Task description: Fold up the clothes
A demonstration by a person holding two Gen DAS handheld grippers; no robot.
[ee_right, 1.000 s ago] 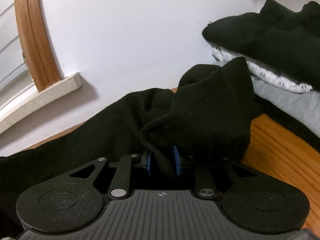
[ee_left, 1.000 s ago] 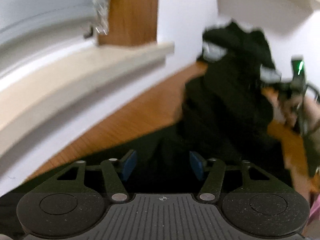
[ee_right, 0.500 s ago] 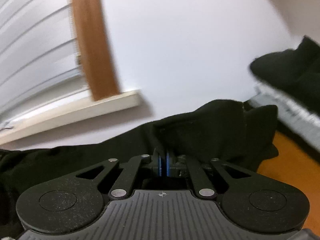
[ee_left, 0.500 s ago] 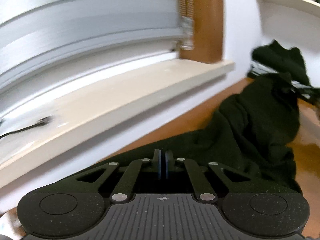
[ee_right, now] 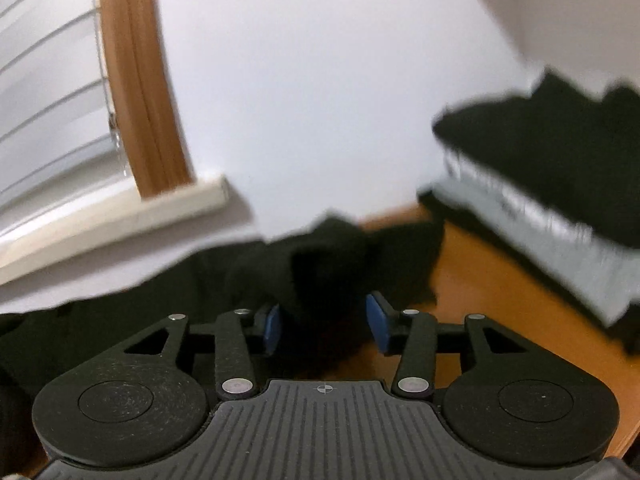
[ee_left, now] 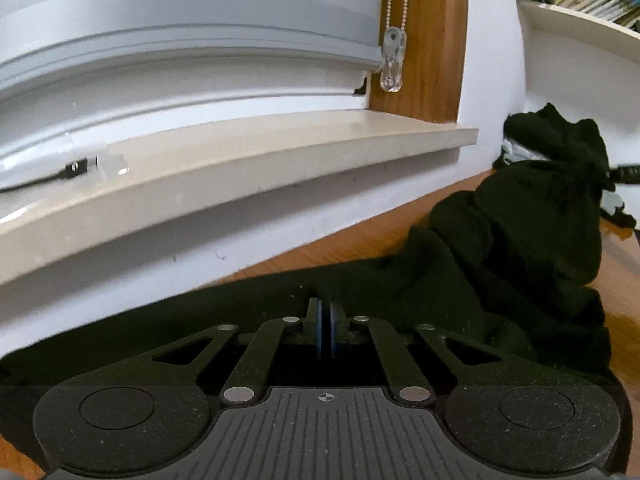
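Note:
A black garment (ee_left: 520,248) lies crumpled on the wooden tabletop (ee_left: 352,244), stretched from below my left gripper toward the right. My left gripper (ee_left: 325,320) is shut, its blue pads pinched together on the garment's near edge. In the right wrist view the same black garment (ee_right: 320,256) bunches up between the fingers of my right gripper (ee_right: 325,322). That gripper's jaws are opening. The blue pads (ee_right: 378,324) stand apart, and the fold of cloth sits loose in the gap between them.
A cream window sill (ee_left: 280,152) and white wall run along the table's far side, with a blind cord pull (ee_left: 392,60) and a wooden frame (ee_left: 424,40). A stack of folded dark and grey clothes (ee_right: 560,140) sits at the right. Bare wood (ee_right: 500,300) lies beside it.
My left gripper went from open to shut on the black cloth and swung left along the sill. My right gripper closed on the fold, then opened, and rose a little.

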